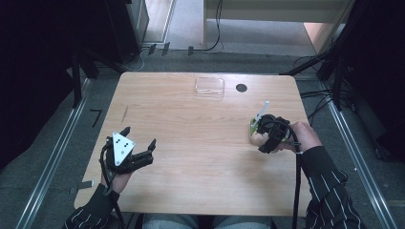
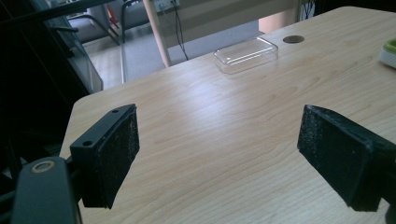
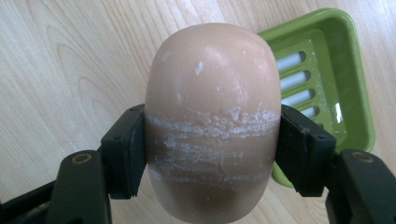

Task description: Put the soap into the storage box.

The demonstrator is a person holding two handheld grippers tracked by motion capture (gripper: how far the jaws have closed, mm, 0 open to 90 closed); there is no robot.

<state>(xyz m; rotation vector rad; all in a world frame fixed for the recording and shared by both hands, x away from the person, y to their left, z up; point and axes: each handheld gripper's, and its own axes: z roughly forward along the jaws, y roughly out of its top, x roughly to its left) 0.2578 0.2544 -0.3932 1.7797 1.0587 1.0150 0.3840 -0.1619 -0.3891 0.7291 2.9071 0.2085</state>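
Observation:
A peach-coloured oval bar of soap (image 3: 212,121), scuffed with white scrape marks, is clamped between the jaws of my right gripper (image 3: 212,149). Behind it lies a green slatted soap dish (image 3: 322,79) on the wooden table. From above, the right gripper (image 1: 268,136) is at the table's right side, over the green soap dish (image 1: 252,128). My left gripper (image 1: 138,143) rests near the front left of the table, jaws wide apart and nothing between them; its pads (image 2: 116,154) frame bare wood.
A clear plastic lid or box (image 1: 209,87) sits at the back middle of the table (image 1: 191,143), beside a dark round grommet hole (image 1: 241,88). Cables and dark stands surround the table on the floor. The soap dish's edge (image 2: 388,51) appears at far right of the left gripper view.

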